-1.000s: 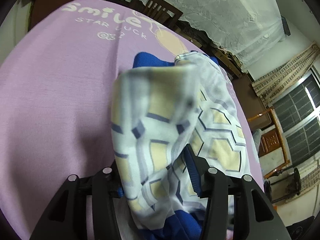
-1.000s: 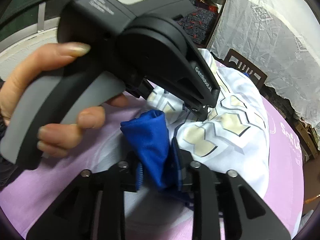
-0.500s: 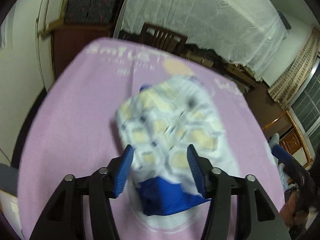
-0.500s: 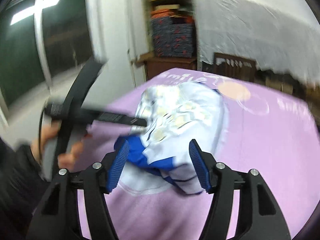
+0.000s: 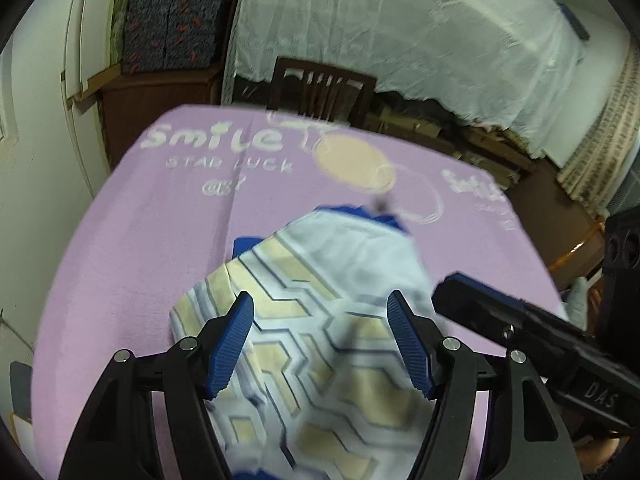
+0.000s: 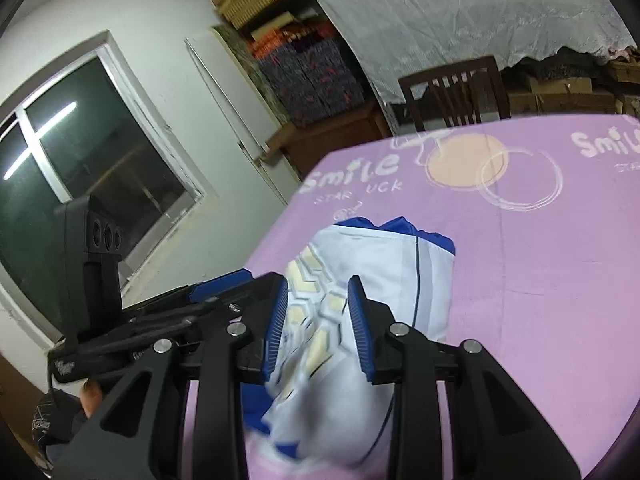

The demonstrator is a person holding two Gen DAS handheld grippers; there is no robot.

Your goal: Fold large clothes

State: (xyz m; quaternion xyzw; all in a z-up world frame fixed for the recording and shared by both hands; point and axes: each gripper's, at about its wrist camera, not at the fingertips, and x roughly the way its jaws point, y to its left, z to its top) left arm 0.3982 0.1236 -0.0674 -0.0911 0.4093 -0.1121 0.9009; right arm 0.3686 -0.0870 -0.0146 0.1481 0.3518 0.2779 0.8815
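A folded garment [image 5: 340,280], white with yellow and grey hexagons and blue trim, lies on the purple table cover [image 5: 140,260]. My left gripper [image 5: 319,300] hovers above its near half. Its jaws are opening, and its blue pads stand wide apart and clear of the cloth. In the right wrist view the garment [image 6: 384,264] shows its blue hem at the far end. My right gripper [image 6: 319,284] hangs over its near left part. Its jaws are closing with patterned cloth seen in the gap, and the pads do not press it. The near edge of the garment is blurred.
The cover [image 6: 540,280] bears "Smile" lettering and a peach circle. A dark wooden chair [image 5: 320,88] stands at the table's far edge, beside a wooden cabinet [image 5: 160,100] stacked with boxes. A white lace sheet [image 5: 400,32] drapes the stored goods behind. A dark window [image 6: 80,168] is at left.
Both grippers have let go of the garment and drawn back and upward. The left jaws have widened. The right jaws opened wide, then narrowed. The garment now lies folded on the table.
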